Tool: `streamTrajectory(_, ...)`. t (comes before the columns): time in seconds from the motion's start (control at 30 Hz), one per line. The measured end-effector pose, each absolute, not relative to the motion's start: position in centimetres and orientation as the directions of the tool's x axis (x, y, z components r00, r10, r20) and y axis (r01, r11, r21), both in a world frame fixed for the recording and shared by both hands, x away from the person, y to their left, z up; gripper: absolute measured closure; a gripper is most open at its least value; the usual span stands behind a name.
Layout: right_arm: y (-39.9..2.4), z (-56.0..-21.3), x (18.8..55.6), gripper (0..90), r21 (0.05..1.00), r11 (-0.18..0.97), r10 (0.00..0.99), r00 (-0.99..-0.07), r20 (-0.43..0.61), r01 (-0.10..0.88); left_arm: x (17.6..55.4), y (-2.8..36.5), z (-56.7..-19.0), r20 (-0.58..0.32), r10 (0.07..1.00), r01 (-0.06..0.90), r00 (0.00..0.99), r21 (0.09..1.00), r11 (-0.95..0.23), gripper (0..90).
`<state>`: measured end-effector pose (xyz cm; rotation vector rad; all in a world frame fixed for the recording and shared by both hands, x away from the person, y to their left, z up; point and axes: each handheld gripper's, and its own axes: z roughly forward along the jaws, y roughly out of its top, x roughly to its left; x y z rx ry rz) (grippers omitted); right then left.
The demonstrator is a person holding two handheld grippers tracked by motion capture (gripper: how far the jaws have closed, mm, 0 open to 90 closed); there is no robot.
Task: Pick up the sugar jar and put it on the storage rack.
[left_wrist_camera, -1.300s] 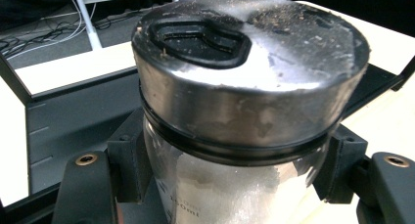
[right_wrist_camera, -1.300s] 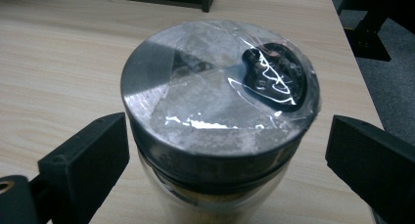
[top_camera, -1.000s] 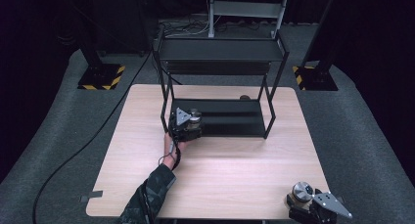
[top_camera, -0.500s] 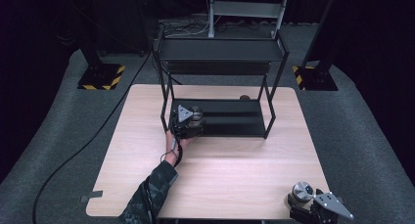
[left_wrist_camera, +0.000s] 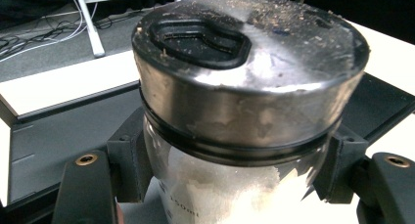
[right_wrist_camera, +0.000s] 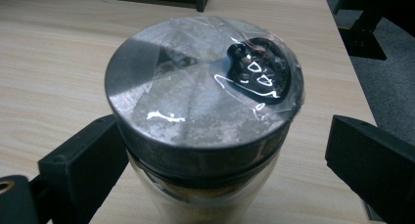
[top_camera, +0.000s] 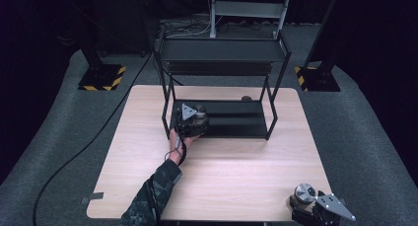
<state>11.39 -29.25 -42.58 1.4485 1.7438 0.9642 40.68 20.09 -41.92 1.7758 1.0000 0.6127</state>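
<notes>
High view puts my left gripper (top_camera: 193, 118) on the black rack's (top_camera: 222, 83) lower shelf, toward ten o'clock of the table (top_camera: 217, 186). Its jaws clench a glass shaker jar (left_wrist_camera: 244, 116) of white grains. My right gripper (top_camera: 315, 206) sits at five o'clock, jaws spread around a second steel-lidded jar (right_wrist_camera: 205, 126), apparently not touching.

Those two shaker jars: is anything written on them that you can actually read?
"150ml", faint and partly blurred, on the glass of the jar in the left hand-held gripper.
No readable text on the other jar or either metal lid.
</notes>
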Motion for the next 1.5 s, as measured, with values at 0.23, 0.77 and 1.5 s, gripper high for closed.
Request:
streamTrajectory(0.23, -29.3, -42.7, 11.3, 1.8, 0.864, 0.108, 0.987, -0.158, -0.034, 0.491, 41.1, 19.8, -41.9, -0.035, 0.845, 0.356, 0.534, 0.916, -0.187, 29.9)
streamTrajectory(0.77, -29.3, -42.7, 11.4, 1.8, 0.863, 0.112, 0.986, -0.160, -0.037, 0.493, 42.1, 18.8, -41.9, -0.038, 0.845, 0.356, 0.534, 0.916, -0.184, 29.9)
streamTrajectory(1.5, -29.4, -42.5, 11.3, 1.7, 0.863, 0.111, 0.987, -0.156, -0.038, 0.493, 43.2, 18.1, -42.2, -0.062, 0.852, 0.383, 0.520, 0.909, -0.167, 29.9)
